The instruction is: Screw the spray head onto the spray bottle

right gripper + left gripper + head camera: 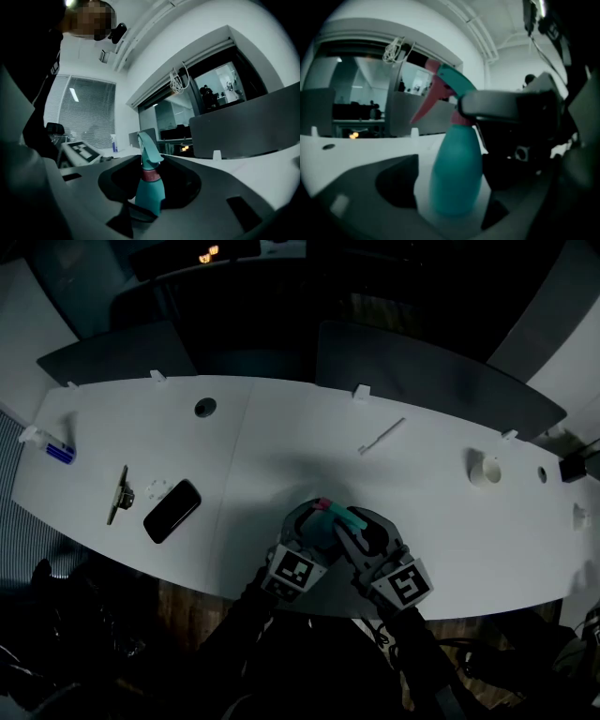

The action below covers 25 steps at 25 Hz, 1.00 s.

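A teal spray bottle (330, 521) stands near the table's front edge with its teal and pink spray head (326, 506) on top. In the left gripper view the bottle (457, 173) stands between my left gripper's (450, 206) jaws, which are open, with white table showing beside it. The pink trigger (424, 105) points left. My right gripper (147, 201) is shut on the bottle (150, 192) at its neck by the pink collar (150, 175); its jaw crosses the neck in the left gripper view. Both grippers, left (309, 521) and right (361, 526), flank the bottle.
On the white table (281, 446) lie a black phone (172, 511), a thin tool (118, 493) and a blue item (60, 453) at the left. A white stick (382, 436) lies at the back. A white ring (486, 471) sits at the right. Dark partitions line the far edge.
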### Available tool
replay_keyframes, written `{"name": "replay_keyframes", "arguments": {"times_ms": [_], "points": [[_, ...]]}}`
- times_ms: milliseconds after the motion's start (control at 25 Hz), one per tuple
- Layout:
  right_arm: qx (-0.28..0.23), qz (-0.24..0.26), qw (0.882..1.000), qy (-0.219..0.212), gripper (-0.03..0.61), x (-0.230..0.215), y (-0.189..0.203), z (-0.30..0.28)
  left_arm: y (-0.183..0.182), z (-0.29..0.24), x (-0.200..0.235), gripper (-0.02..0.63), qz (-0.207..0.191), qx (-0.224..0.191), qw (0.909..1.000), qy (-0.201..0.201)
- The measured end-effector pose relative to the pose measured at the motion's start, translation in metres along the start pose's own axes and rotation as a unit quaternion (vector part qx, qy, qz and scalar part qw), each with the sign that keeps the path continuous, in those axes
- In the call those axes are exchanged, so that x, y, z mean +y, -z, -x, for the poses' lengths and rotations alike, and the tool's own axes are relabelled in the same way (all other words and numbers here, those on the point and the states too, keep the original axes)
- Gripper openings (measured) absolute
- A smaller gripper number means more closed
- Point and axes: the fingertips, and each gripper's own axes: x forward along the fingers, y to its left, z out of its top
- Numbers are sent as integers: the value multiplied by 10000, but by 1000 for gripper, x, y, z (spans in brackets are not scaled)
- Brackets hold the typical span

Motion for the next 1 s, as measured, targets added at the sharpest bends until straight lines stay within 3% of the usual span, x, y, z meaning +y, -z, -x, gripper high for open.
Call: {"name": "replay_keyframes", "arguments": {"times_ms": [80,160,240,280,320,400,560,680,800,880,1000], "points": [[190,-19,9983,-558,127,1,0,-1,3,0,0,431,61,367,9918,1220],[347,69,9935,-1078,127,2,1,-3,8,-2,-6,431,-194,805,9700,2285],[398,168,9889,-1419,127,1,1,-4,10,-6,-16,406,-535,1036,9509,2868],[358,151,9883,-1477,127,0,0,-4,9,-7,-19,374,-619,1041,9474,2961],[295,112,9889,-1450,127,-1,-1,-4,8,-9,-20,373,-637,977,9493,2919],[145,68,9927,-1192,127,-4,-4,-2,4,-10,-18,365,-542,728,9639,2504],[-185,101,9996,-178,127,-6,-4,5,0,-10,-14,362,-210,222,9940,1046],[-298,305,9978,502,127,-5,-3,8,-2,-7,-10,362,77,-64,9999,-46],[-308,400,9951,854,127,0,-2,8,-1,-2,-7,364,355,-170,9949,-927],[-264,289,9959,811,127,1,0,7,1,-1,-7,364,398,-209,9936,-1033],[-111,114,9993,332,127,2,1,6,5,1,-9,380,155,-42,9997,-162]]}}
